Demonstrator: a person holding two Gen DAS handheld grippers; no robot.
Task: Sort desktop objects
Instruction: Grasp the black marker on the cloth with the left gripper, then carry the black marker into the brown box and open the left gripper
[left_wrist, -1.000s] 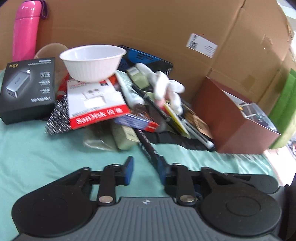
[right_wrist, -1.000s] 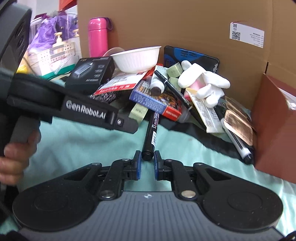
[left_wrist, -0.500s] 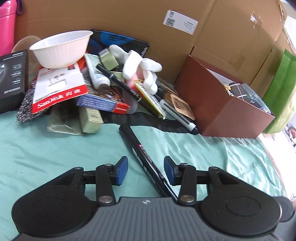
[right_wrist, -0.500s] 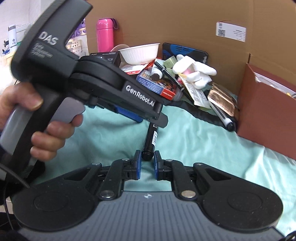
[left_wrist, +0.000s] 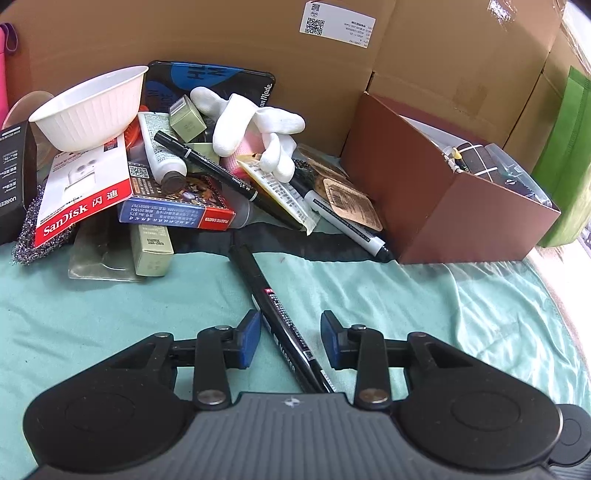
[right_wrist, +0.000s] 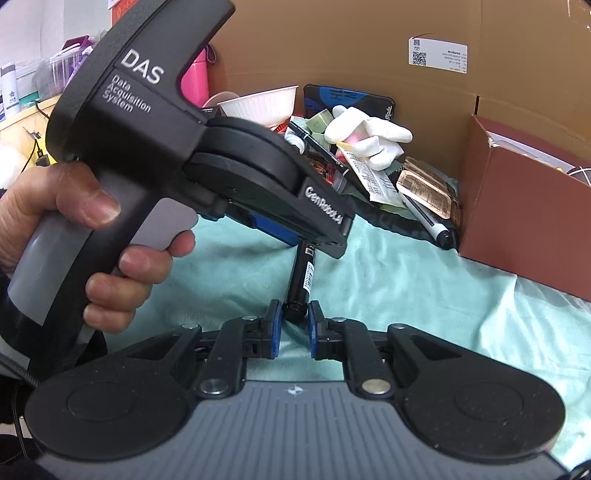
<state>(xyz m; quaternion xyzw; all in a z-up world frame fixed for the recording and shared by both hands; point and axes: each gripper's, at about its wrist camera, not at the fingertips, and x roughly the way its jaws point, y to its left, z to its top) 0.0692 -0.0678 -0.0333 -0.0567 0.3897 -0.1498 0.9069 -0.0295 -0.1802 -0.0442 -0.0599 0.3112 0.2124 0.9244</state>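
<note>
Black marker: slanting between both tools above the teal cloth.
Right hand-held gripper: pads clamp the marker's end.
Left hand-held gripper: spread wide, straddling the barrel, not pinching.

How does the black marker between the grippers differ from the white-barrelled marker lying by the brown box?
The black marker has an all-black barrel; the white-barrelled marker is white with black ends. The black marker is gripped at its end by the right gripper and runs between the open left gripper's fingers; the white-barrelled marker lies untouched against the clutter pile, its tip near the brown box. Both are long, slim, printed markers.
</note>
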